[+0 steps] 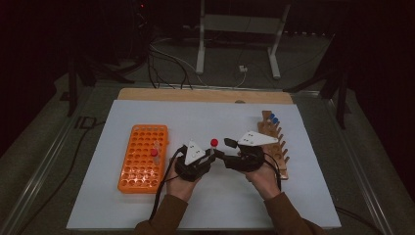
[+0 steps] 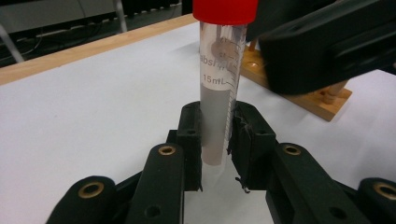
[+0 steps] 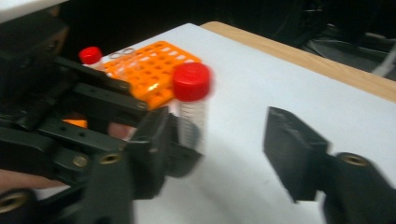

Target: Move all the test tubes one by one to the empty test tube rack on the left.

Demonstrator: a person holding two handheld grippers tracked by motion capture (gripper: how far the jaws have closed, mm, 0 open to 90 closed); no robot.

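Between pinching left tongs (image 2: 215, 135), clear red-capped plastic tube (image 2: 218, 88); right tongs (image 3: 224, 149) spread.

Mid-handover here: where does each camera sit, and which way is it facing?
High view: above the person's side, facing forward and down on the white table; forearms, both hands show.
Left gripper view: on the left gripper, looking along its jaws clamping the red-capped clear tube.
Right gripper view: on the right gripper, jaws open, facing the orange rack.
All share the tube.
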